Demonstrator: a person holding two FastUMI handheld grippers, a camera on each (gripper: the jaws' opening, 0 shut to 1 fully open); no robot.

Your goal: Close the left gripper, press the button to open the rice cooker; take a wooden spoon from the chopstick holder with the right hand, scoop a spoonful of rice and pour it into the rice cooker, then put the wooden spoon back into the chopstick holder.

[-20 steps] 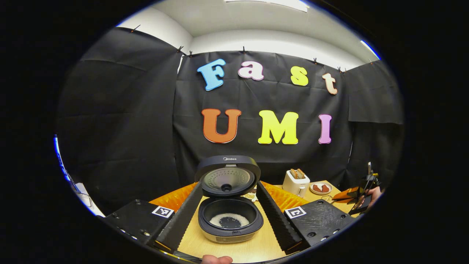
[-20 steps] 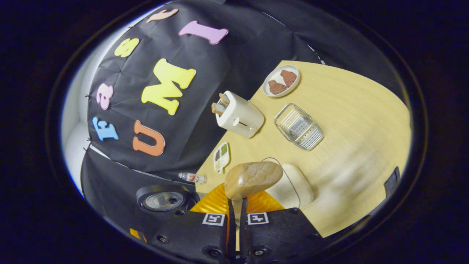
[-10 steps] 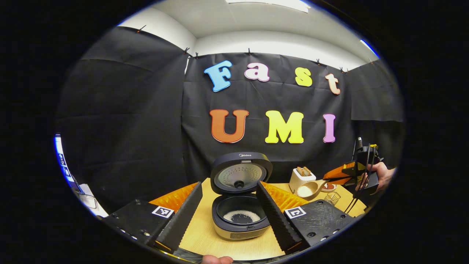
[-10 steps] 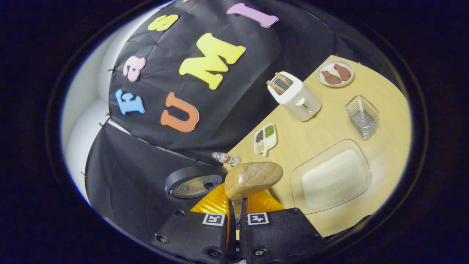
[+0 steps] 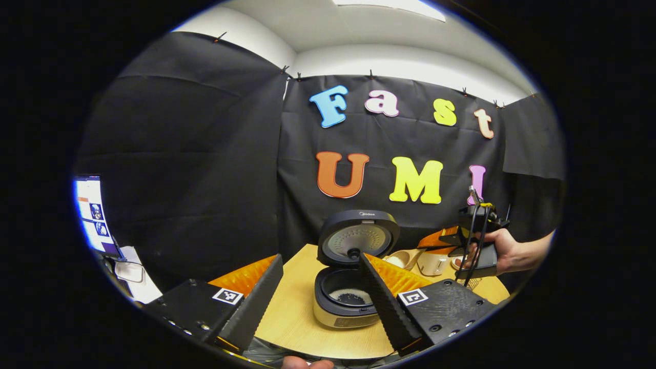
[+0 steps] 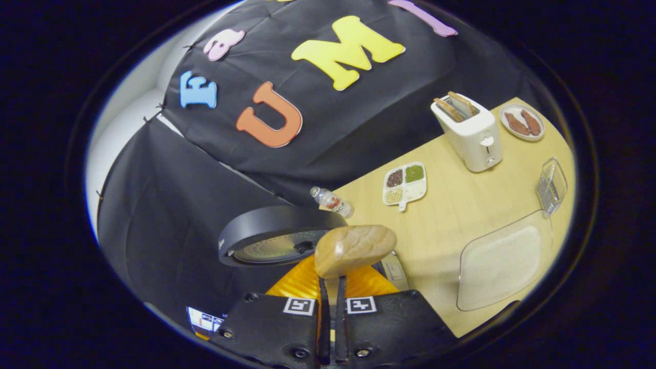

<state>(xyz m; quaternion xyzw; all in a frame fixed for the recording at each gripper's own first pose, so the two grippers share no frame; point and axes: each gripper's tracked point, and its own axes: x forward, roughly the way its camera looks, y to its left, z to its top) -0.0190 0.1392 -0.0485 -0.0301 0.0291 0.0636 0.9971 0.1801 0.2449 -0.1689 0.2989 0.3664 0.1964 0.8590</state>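
Left tool (image 5: 320,300) is wide open, low at the near bench (image 5: 292,323) edge, bare bench between its fingers. Rice cooker (image 5: 344,302) sits ahead, lid (image 5: 357,237) upright, rice in the pot. Right tool (image 6: 331,328) is clamped on the wooden spoon (image 6: 354,249) handle; from my left view the spoon bowl hangs just right of the lid. Rice tray (image 6: 505,259) sits at the bench's right edge.

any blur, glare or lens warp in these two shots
Left gripper view: sharp, strong fisheye bowing of the black booth cloth; bright ceiling light strip at top; the dark open rice cooker is evenly lit. Right gripper view: tilted horizon, the pale wooden table curves; the brown wooden spoon is crisp, the clear rice tray is slightly soft.
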